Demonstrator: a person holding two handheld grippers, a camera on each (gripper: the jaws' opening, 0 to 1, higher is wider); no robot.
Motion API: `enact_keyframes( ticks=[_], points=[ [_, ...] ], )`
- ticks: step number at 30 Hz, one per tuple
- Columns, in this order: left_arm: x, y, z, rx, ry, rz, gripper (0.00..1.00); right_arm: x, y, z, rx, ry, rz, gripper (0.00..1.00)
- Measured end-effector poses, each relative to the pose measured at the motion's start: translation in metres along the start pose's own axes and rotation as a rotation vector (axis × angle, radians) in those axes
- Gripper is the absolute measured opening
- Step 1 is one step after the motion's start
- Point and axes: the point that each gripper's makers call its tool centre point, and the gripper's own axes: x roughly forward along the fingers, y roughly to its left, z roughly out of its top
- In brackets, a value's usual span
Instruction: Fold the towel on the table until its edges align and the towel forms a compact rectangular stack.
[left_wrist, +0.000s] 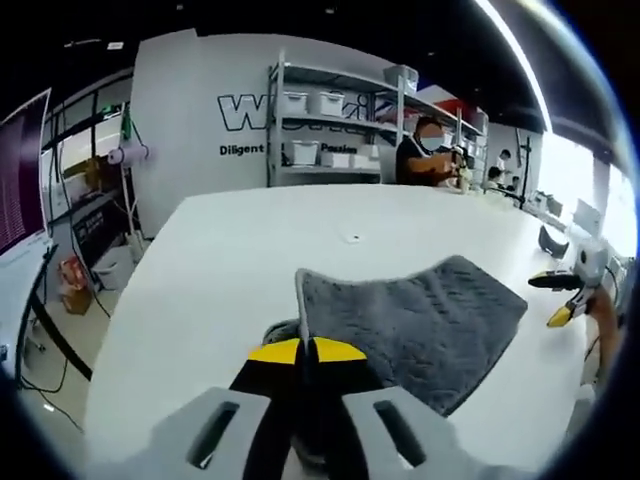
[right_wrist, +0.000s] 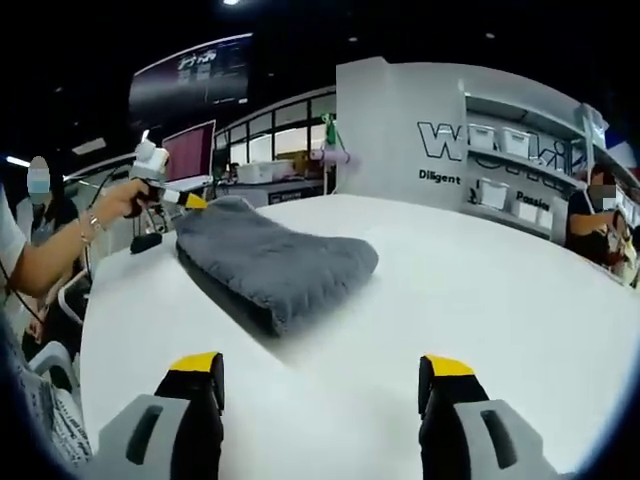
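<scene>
On the broad white table (left_wrist: 220, 300), my left gripper (left_wrist: 306, 351) has its yellow-tipped black jaws pressed together on a raised corner of the grey textured towel (left_wrist: 430, 320); in the left gripper view the pinched edge stands up between the tips as a thin pale fold, and the rest of the cloth spreads away to the right, lying flat on the tabletop with a wavy far edge. Further right in that same view my right gripper (left_wrist: 560, 298) floats beyond the towel's far corner, apart from the cloth, its yellow tips pointing back toward the fabric. Behind the table stands a white wall with dark lettering (left_wrist: 245, 112), then a grey metal shelving unit holding white storage boxes (left_wrist: 330, 125), and beside it a person in a dark shirt (left_wrist: 420, 158) sits at the far end.

In the right gripper view, my hand (right_wrist: 120, 200) at the left holds the left gripper (right_wrist: 190, 200), which is at the towel's upper edge. The towel (right_wrist: 270, 260) lies as a soft doubled mound on the left half of the table (right_wrist: 480, 290), its near fold rounded and thick. My right gripper (right_wrist: 320, 380) has its jaws wide apart with nothing between them, resting low over bare tabletop just short of the towel.
</scene>
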Motion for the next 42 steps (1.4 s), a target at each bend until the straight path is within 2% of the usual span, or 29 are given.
enact_keyframes(
  ticks=[7, 10, 14, 17, 19, 21, 24, 28, 33, 38, 42],
  points=[
    [-0.009, 0.006, 0.016, 0.001, -0.024, 0.008, 0.04, -0.001, 0.001, -0.001, -0.001, 0.004, -0.004, 0.83],
    [-0.01, 0.013, 0.015, 0.012, -0.01, 0.027, 0.04, -0.002, 0.001, -0.001, 0.001, 0.003, -0.006, 0.83],
    [-0.003, 0.019, -0.004, -0.003, 0.041, 0.035, 0.05, -0.003, 0.002, -0.002, 0.0, 0.004, -0.007, 0.83],
    [0.005, 0.025, -0.027, -0.001, 0.101, 0.054, 0.05, -0.003, 0.003, -0.003, 0.002, 0.006, -0.006, 0.83],
    [0.006, 0.035, -0.04, 0.004, 0.137, 0.098, 0.05, -0.004, 0.003, -0.004, 0.005, 0.008, -0.003, 0.83],
    [0.008, 0.036, -0.051, -0.01, 0.158, 0.096, 0.05, -0.004, 0.004, -0.004, 0.012, 0.006, -0.002, 0.83],
    [0.008, 0.026, -0.059, -0.04, 0.149, 0.054, 0.05, -0.005, 0.003, -0.005, 0.013, 0.007, -0.005, 0.83],
    [0.007, 0.026, -0.062, -0.045, 0.147, 0.064, 0.06, -0.005, 0.003, -0.003, 0.012, 0.007, -0.01, 0.83],
    [0.0, 0.024, -0.057, -0.044, 0.123, 0.066, 0.09, -0.002, 0.008, -0.002, 0.001, 0.013, -0.001, 0.83],
    [-0.01, 0.014, -0.042, -0.058, 0.059, 0.032, 0.29, -0.001, 0.009, 0.0, -0.005, 0.019, 0.001, 0.83],
    [-0.018, -0.008, -0.031, -0.109, -0.022, -0.065, 0.43, 0.001, 0.012, 0.002, -0.014, 0.024, 0.004, 0.83]
  ],
)
